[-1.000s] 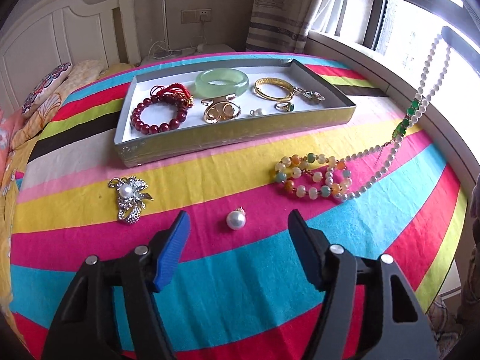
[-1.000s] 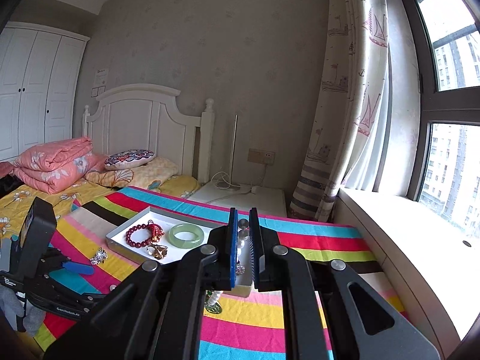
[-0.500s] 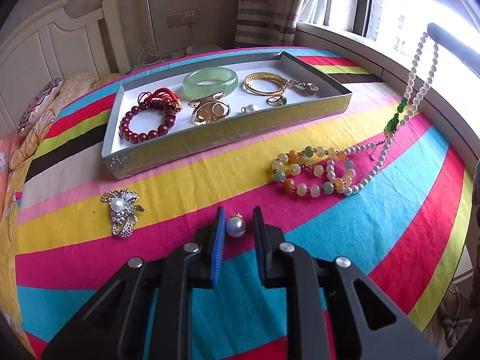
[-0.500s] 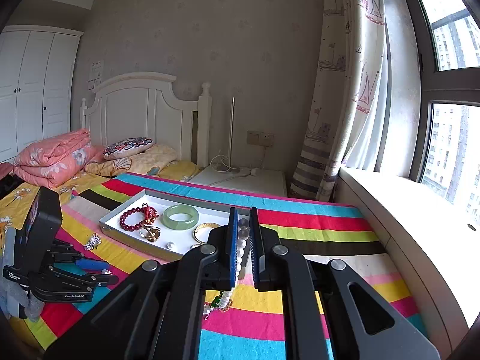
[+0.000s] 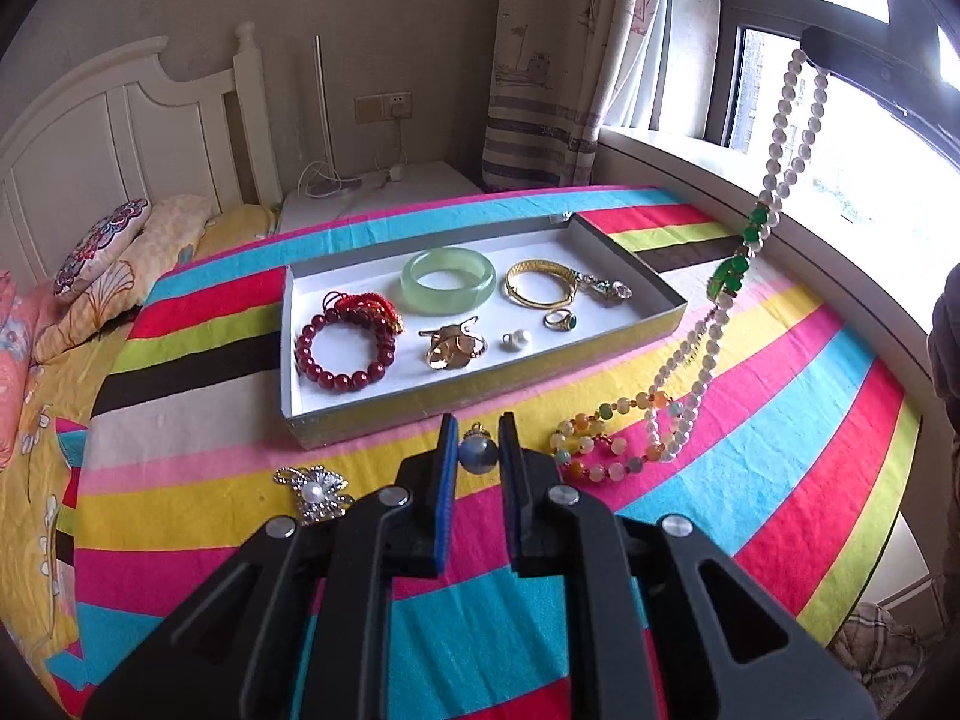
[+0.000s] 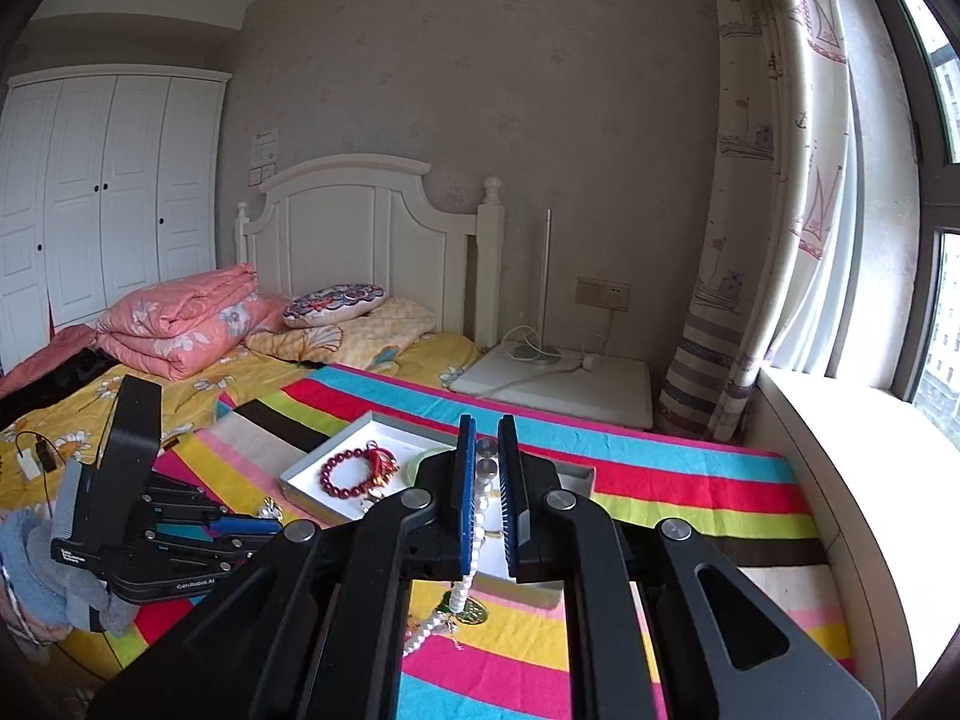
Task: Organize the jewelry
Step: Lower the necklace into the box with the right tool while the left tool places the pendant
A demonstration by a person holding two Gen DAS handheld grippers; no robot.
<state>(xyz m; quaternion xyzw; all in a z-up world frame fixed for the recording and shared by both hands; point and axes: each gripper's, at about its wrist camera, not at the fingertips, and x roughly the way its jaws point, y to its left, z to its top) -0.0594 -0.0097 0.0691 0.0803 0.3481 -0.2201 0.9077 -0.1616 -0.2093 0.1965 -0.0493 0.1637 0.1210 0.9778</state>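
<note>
Landmark: tray [image 5: 480, 402], a shallow rectangular box with a white floor and grey-silver walls, on a striped cloth.

- Left gripper [image 5: 478, 450]: jaws drawn narrow onto a pearl pendant [image 5: 478, 453], a smooth round bead with a small metal loop on top. It is held just in front of the tray's near wall, probably for carrying inside to join the small pearl [image 5: 517, 340] already there.
- Right gripper [image 6: 482, 468]: jaws pinched on a pearl necklace [image 5: 774, 168], a string of small white beads with glossy green stones. It hangs beside the tray's right end, its tail trailing onto the cloth, apparently lifted to draw the strand clear.
- Inside the tray: a dark red bead bracelet [image 5: 345, 354], a translucent pale green bangle [image 5: 448, 279], a gold bangle [image 5: 540, 291], a ring [image 5: 561, 319].
- In front of the tray, on the cloth: a glittery brooch [image 5: 313, 491], left; a multicoloured bead bracelet [image 5: 600, 444], right.
</note>
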